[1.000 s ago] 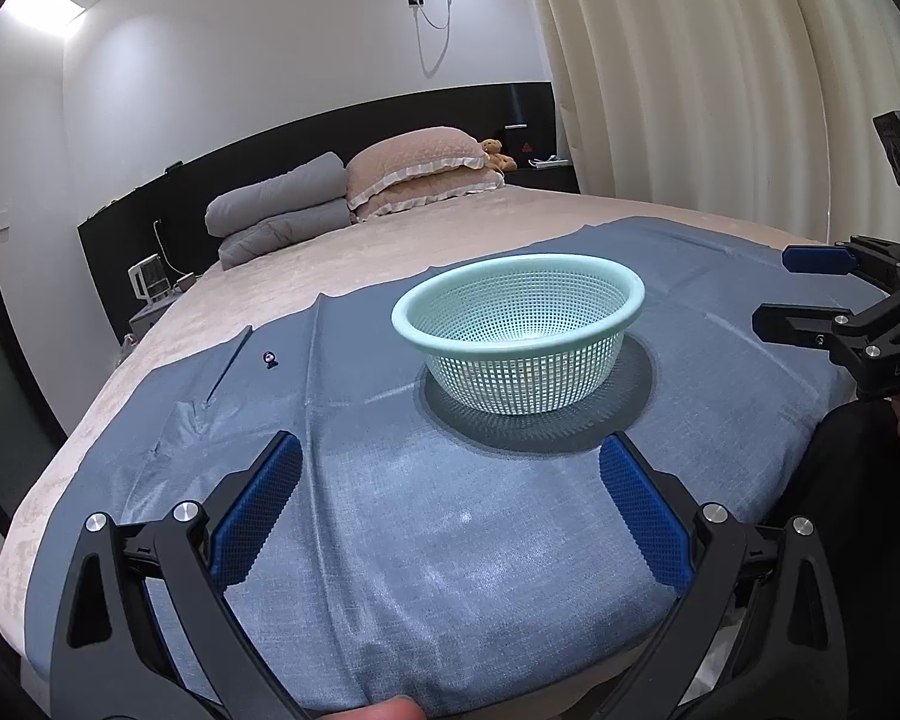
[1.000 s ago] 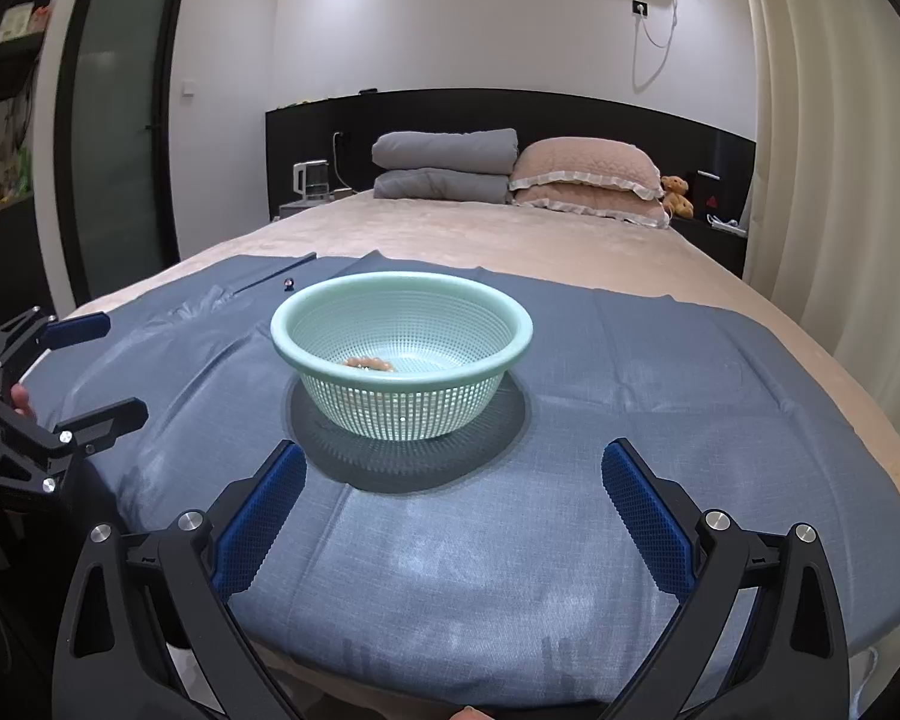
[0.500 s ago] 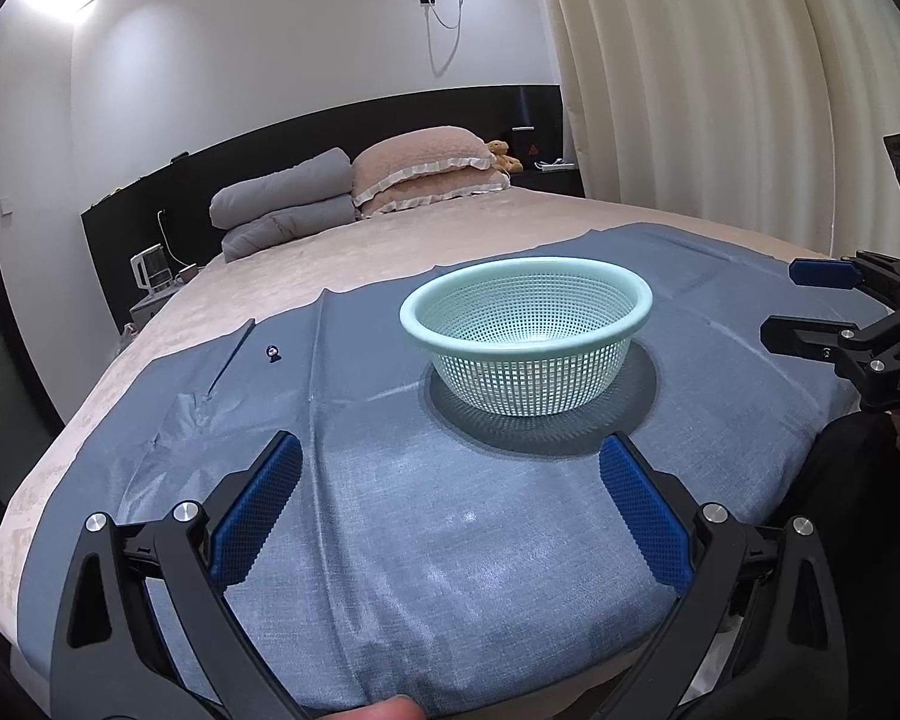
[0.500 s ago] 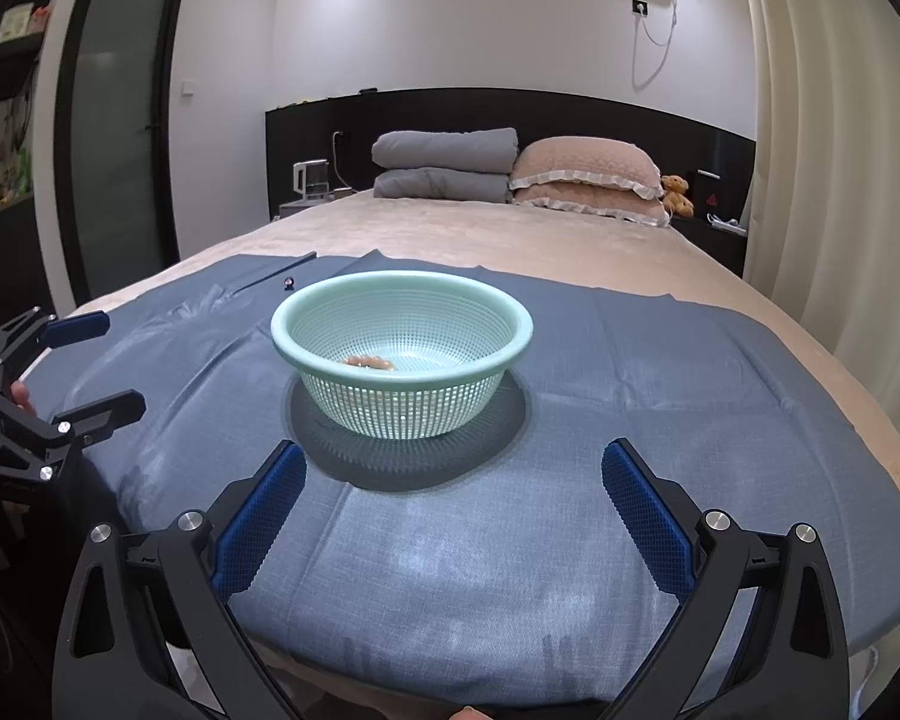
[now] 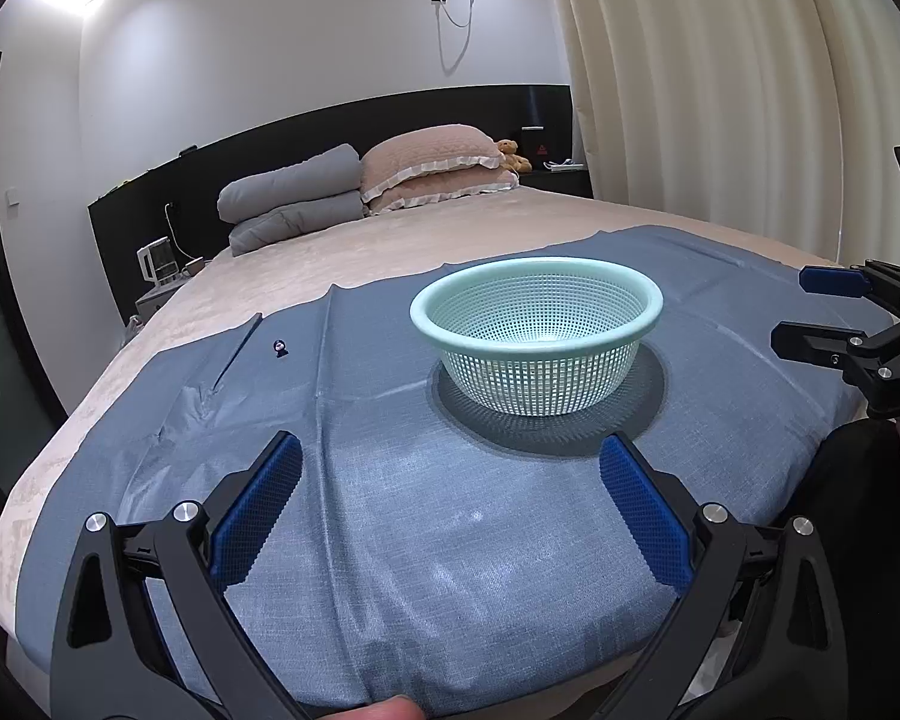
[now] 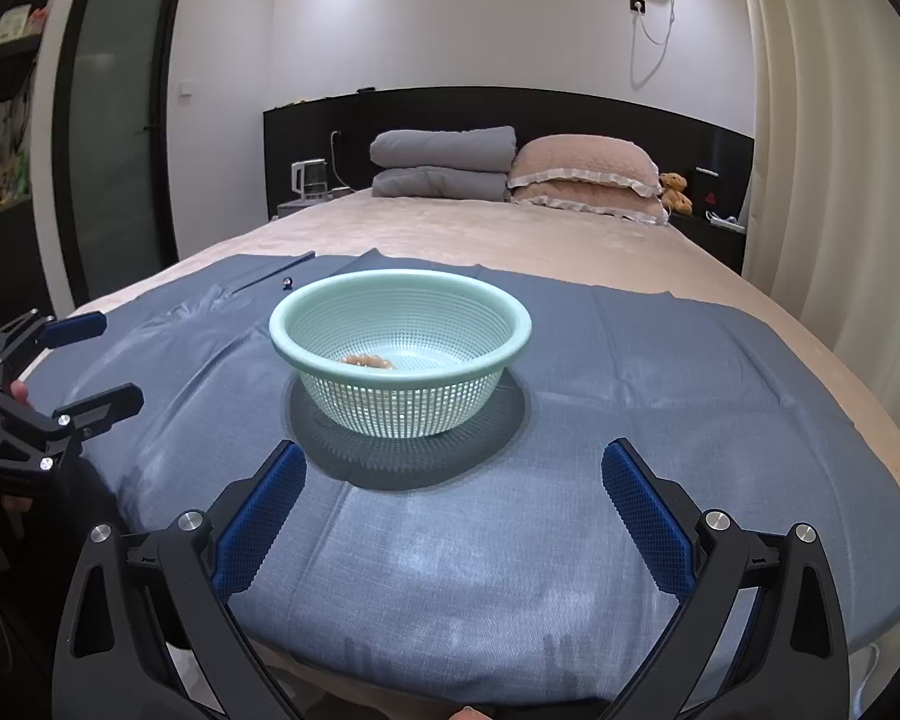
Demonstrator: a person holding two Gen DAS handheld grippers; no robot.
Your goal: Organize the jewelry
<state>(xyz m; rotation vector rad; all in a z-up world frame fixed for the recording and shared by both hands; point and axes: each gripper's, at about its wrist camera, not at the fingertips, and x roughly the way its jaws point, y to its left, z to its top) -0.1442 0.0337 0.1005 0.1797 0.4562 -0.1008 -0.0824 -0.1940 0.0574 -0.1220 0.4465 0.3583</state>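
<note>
Small dark ring (image 5: 280, 347) left of frame centre on the blue cloth (image 5: 450, 510), well apart from the mint basket (image 5: 537, 342). Likely light, hard, slippery; best pinched across its band. Left gripper (image 5: 450, 516) and right gripper (image 6: 453, 516): fingers spread wide, holding nothing, touching nothing.

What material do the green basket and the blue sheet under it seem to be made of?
The basket looks like moulded plastic: pale mint, smooth slightly glossy rim, regular grid of small holes in the wall. The blue sheet looks like woven cloth, matte, with a fine visible weave, creases and fold lines; the exact fibre cannot be told.
</note>
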